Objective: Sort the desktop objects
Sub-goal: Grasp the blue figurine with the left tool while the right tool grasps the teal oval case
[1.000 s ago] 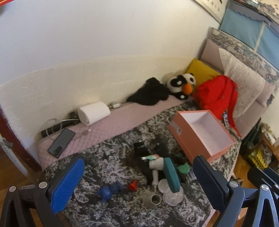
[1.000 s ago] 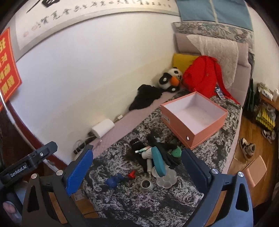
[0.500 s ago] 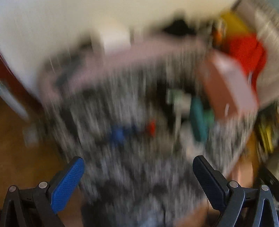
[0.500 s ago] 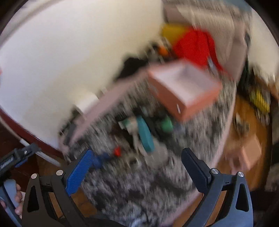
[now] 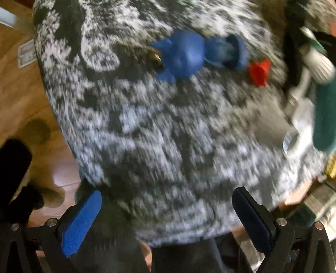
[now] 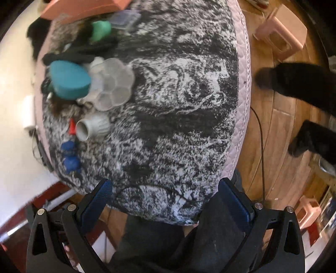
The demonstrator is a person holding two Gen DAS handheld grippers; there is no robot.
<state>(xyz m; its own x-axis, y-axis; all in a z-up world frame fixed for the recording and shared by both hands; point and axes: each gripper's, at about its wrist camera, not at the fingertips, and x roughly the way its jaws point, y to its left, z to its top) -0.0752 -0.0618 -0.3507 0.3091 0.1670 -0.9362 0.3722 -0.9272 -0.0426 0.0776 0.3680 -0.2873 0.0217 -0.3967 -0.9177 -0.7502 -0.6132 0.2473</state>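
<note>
Small objects lie on a black-and-white blanket (image 5: 159,130). In the left wrist view a blue toy figure (image 5: 195,56) lies up the middle, a small red cone (image 5: 259,71) to its right, and a grey tube fitting (image 5: 290,142) and a teal case (image 5: 324,117) at the right edge. My left gripper (image 5: 166,218) is open above the blanket's near edge, holding nothing. In the right wrist view the teal case (image 6: 69,79), a clear flower-shaped tray (image 6: 113,84), the grey fitting (image 6: 92,127), the red cone (image 6: 72,127) and the blue toy (image 6: 70,156) cluster at left. My right gripper (image 6: 166,203) is open and empty.
The salmon box (image 6: 88,7) shows at the top left of the right wrist view, with a green cap (image 6: 100,30) and black cords (image 6: 84,52) below it. Wooden floor (image 6: 279,130), a pink stool (image 6: 281,35) and a person's dark legs lie to the right.
Both cameras have tipped sharply down and come closer. The wall, pillows and box have left the view, and the blanket with its objects now fills it. Both grippers stay open.
</note>
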